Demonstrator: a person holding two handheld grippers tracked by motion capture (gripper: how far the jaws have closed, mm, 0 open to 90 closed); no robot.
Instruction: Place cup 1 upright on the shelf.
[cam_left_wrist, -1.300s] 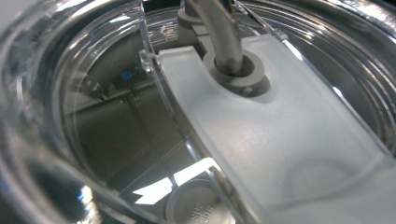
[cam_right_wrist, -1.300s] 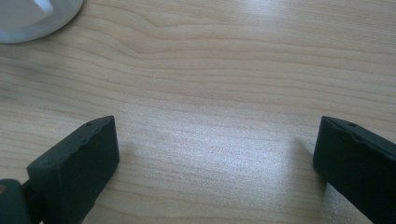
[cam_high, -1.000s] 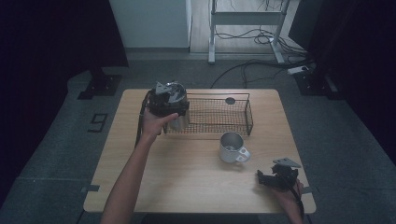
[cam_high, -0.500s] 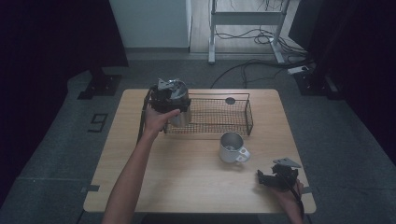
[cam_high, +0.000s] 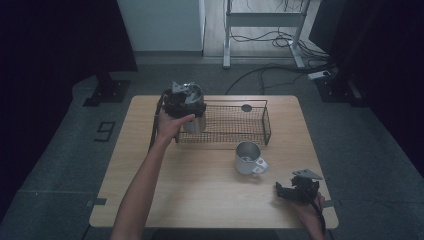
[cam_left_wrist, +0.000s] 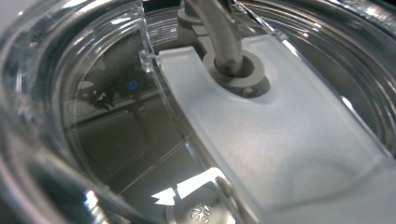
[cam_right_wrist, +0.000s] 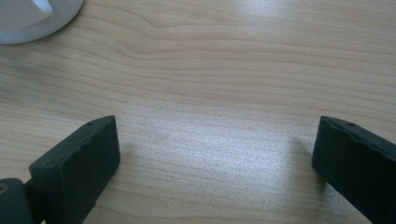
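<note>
A steel tumbler (cam_high: 194, 123) with a clear lid stands at the left end of a black wire basket (cam_high: 261, 118). My left gripper (cam_high: 185, 100) sits right on top of it, shut on the tumbler, with the person's hand wrapped around it. In the left gripper view the clear lid (cam_left_wrist: 280, 154) and its frosted slider are pressed close to the camera, and the jaws are hidden. My right gripper (cam_high: 279, 190) rests low over the table's front right, open (cam_right_wrist: 215, 140), with bare wood between its jaws.
A metal mug (cam_high: 247, 158) with a white handle stands in front of the basket, left of and beyond my right gripper; its pale base (cam_right_wrist: 32, 18) shows in the right gripper view. A small dark disc (cam_high: 246, 107) lies in the basket. The wooden table (cam_high: 200, 195) ends close to the right hand.
My left gripper and the tumbler have edged slightly toward the far side of the table at the basket's left end. The right gripper has stayed put.
</note>
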